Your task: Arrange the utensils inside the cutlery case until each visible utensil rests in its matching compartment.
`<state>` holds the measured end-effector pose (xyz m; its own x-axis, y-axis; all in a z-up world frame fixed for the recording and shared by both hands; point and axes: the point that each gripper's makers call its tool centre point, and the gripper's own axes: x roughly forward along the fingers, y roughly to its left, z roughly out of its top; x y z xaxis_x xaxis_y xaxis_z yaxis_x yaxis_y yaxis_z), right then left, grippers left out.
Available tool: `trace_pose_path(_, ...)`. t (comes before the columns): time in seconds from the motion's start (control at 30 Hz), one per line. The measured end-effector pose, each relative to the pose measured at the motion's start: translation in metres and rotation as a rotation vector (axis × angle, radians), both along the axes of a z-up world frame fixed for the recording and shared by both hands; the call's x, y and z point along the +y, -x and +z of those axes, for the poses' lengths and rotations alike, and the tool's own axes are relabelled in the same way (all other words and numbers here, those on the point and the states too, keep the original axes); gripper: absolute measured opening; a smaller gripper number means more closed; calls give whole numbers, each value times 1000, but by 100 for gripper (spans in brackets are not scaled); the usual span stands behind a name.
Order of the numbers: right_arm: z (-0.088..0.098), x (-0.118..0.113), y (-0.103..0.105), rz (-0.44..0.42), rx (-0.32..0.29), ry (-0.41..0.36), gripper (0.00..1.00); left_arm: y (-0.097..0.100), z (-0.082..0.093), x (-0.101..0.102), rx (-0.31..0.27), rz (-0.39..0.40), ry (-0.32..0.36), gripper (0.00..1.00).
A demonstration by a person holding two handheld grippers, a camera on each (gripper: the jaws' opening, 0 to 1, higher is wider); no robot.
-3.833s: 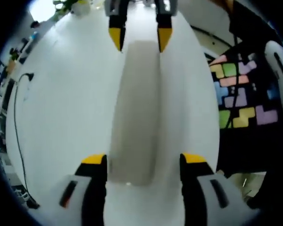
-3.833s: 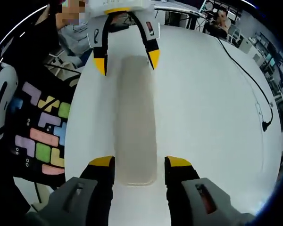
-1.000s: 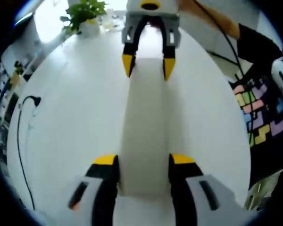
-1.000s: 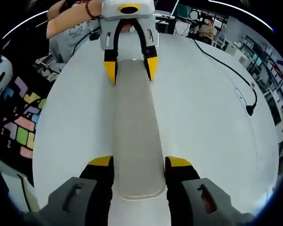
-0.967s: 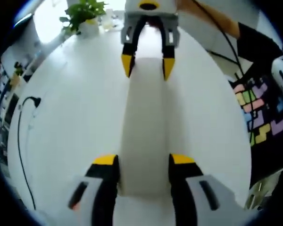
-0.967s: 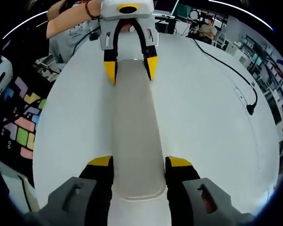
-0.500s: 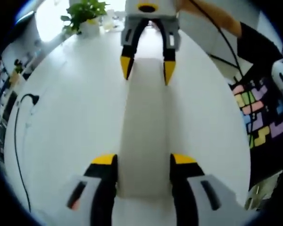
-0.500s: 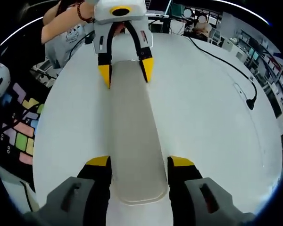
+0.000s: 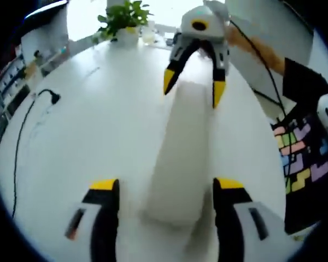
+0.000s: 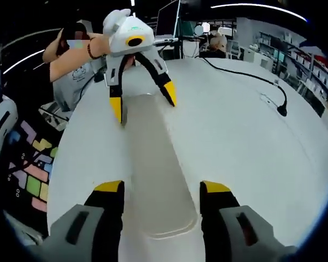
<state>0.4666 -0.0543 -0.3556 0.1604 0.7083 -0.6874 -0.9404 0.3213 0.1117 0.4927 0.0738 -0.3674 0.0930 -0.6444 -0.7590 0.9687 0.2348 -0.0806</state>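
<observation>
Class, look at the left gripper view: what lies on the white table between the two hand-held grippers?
The long pale cutlery case, closed, spans from the left hand-held gripper to the right hand-held gripper; the right gripper view agrees.

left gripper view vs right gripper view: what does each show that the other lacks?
Left gripper view alone: a potted plant at the table's far edge.

Right gripper view alone: dark monitors beyond the table and a seated person.

Both: the closed pale cutlery case lengthwise on the white table, each gripper's open jaws straddling one end, and a black cable.
</observation>
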Motion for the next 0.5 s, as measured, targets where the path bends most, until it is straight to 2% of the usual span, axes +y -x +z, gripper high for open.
trace_pose_path(0.07,5,0,2,-19,-17,-21,64,-2,0,6,-22,21,12,84)
trace_pose_path(0.13,5,2,9,-22,-12,-22,67,-1,4,5,4,72,78,90)
trace_pose_path(0.2,6,3,12,-29,-31,-30,70,1,6,6,47,118,117,100)
trace_pose_path(0.27,10,4,11,-44,-53,-50,77,-4,10,8,25,156,163,100)
trace_pose_path(0.37,26,10,8,-87,-94,-157,75,-7,16,13,-8,186,201,100)
trace_pose_path(0.4,28,9,6,-115,-99,-166,75,-6,19,14,-15,189,228,100)
trace_pose_path(0.5,41,7,-2,-155,-199,-202,79,-4,22,19,-40,205,227,100)
